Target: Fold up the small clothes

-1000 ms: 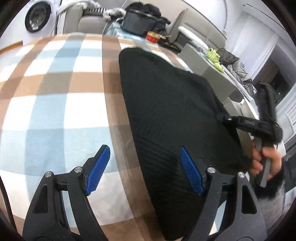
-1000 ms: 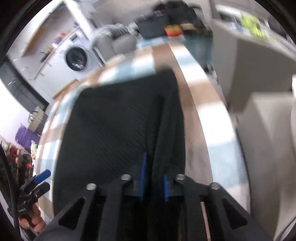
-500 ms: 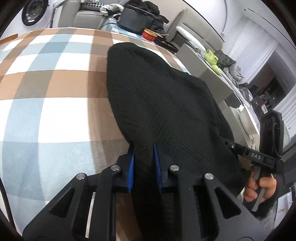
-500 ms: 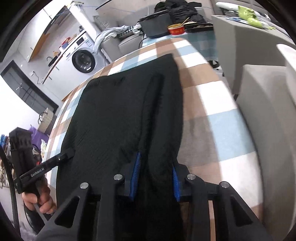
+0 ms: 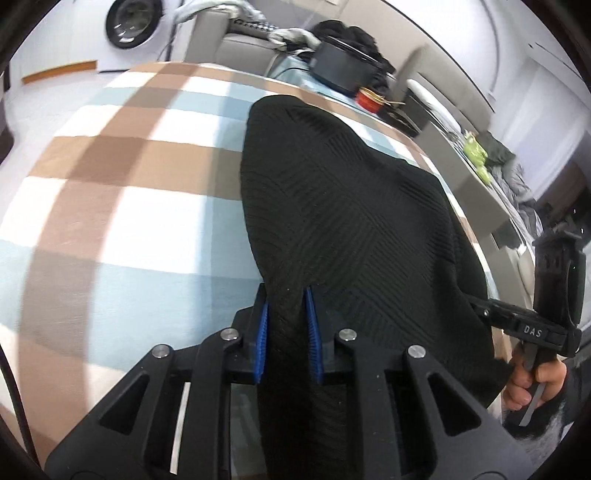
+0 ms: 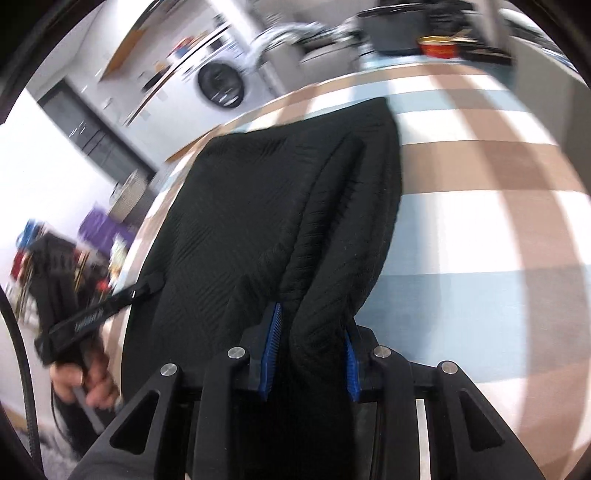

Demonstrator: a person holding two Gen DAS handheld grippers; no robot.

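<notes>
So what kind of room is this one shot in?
Most likely a lived-in home: a front-loading washing machine stands by the wall, a grey sofa behind, and the black garment lies on a checked tablecloth.

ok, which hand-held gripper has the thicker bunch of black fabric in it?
The right hand-held gripper: its pads sit wider on a doubled fold of the black garment; the left hand-held gripper pinches a thin edge.

The black ribbed knit garment lies spread on the checked cloth. Its two near corners are bunched and lifted.
</notes>
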